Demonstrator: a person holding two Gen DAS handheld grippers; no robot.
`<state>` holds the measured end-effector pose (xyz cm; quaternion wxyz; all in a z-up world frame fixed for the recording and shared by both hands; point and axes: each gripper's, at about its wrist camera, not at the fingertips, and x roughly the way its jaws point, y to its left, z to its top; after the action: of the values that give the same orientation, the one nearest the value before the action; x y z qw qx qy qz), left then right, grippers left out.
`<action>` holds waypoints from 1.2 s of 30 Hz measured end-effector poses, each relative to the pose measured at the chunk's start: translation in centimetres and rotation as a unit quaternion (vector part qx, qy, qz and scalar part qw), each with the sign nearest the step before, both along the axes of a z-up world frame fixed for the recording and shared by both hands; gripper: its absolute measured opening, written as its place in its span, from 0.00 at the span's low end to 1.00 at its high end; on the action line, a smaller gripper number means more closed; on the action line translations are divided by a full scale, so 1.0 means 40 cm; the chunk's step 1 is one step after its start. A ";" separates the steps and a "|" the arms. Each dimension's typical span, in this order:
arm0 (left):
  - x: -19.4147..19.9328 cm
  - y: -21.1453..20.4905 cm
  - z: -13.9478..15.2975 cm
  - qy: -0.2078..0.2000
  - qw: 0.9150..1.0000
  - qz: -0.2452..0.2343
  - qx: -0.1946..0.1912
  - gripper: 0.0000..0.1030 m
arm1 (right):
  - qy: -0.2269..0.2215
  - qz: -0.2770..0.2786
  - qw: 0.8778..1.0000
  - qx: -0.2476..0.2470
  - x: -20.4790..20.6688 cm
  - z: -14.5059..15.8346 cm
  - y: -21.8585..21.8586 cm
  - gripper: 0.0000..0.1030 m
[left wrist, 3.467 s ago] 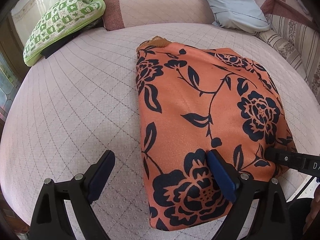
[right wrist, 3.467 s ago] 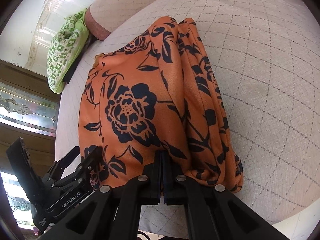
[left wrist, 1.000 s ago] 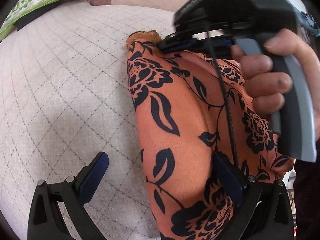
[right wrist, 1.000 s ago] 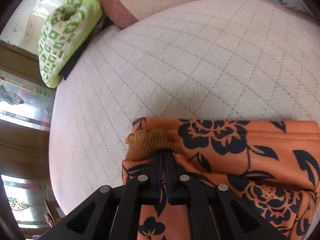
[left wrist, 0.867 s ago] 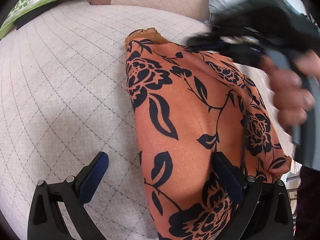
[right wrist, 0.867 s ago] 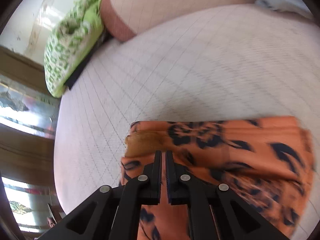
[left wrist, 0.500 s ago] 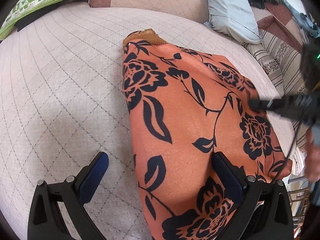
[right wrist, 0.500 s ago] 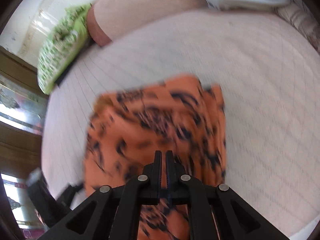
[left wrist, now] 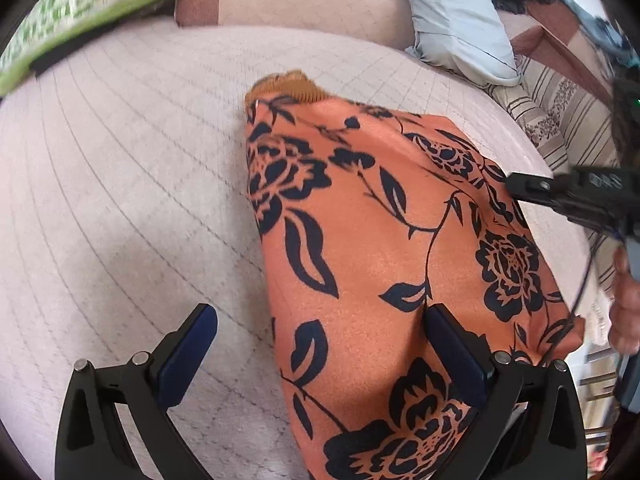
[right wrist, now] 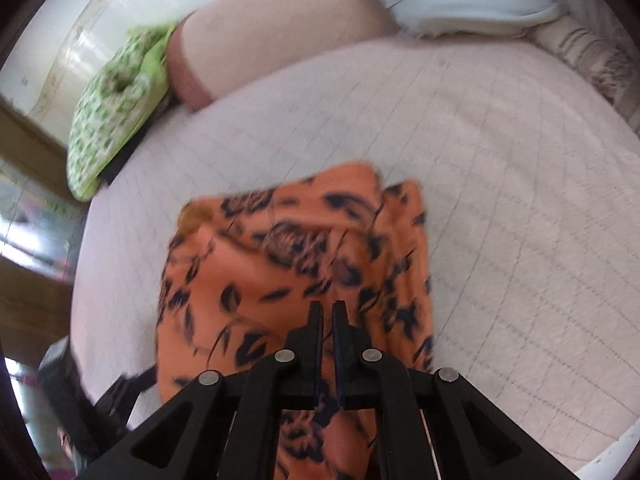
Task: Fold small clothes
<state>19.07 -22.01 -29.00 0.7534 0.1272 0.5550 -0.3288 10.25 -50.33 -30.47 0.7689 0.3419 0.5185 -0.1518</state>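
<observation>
An orange garment with dark navy flowers (left wrist: 372, 240) lies folded on the pale quilted bed (left wrist: 120, 200); a brown knit cuff (left wrist: 288, 84) sticks out at its far corner. My left gripper (left wrist: 320, 344) is open, its left pad over the bed and its right pad on the cloth near the near edge. In the right wrist view the garment (right wrist: 280, 272) is blurred. My right gripper (right wrist: 327, 312) is shut and empty, held above the cloth's near part. It also shows at the right edge of the left wrist view (left wrist: 520, 186).
A green-and-white patterned cushion (right wrist: 116, 108) lies at the far left. A pink bolster (right wrist: 272, 36) and a pale blue pillow (left wrist: 452, 20) line the back. Striped bedding (left wrist: 568, 120) is at the right. The bed's edge (right wrist: 600, 452) is near right.
My right gripper let go of the far brown cuff and drew back toward the near right, rising above the garment. My left gripper stayed open over the near edge.
</observation>
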 end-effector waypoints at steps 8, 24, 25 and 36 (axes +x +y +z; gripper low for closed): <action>0.014 -0.017 -0.037 0.023 1.000 0.001 -0.004 1.00 | 0.031 0.004 0.999 0.009 0.045 -0.090 -0.002 0.06; -0.061 -0.010 -0.053 -0.032 0.999 0.002 0.000 1.00 | -0.028 -0.007 0.999 -0.014 -0.192 -0.052 0.127 0.07; -0.069 -0.013 -0.046 -0.032 0.999 0.002 0.015 1.00 | -0.047 -0.003 0.999 -0.023 -0.200 -0.057 0.129 0.07; -0.166 -0.134 -0.013 -0.144 0.968 -0.042 0.200 1.00 | -0.129 -0.056 0.988 0.070 -0.258 -0.108 0.079 0.06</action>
<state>12.42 -27.35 -29.53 0.7700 0.3446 0.4894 -0.2211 -0.09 -47.16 -34.80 0.7940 0.4402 0.4041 -0.1124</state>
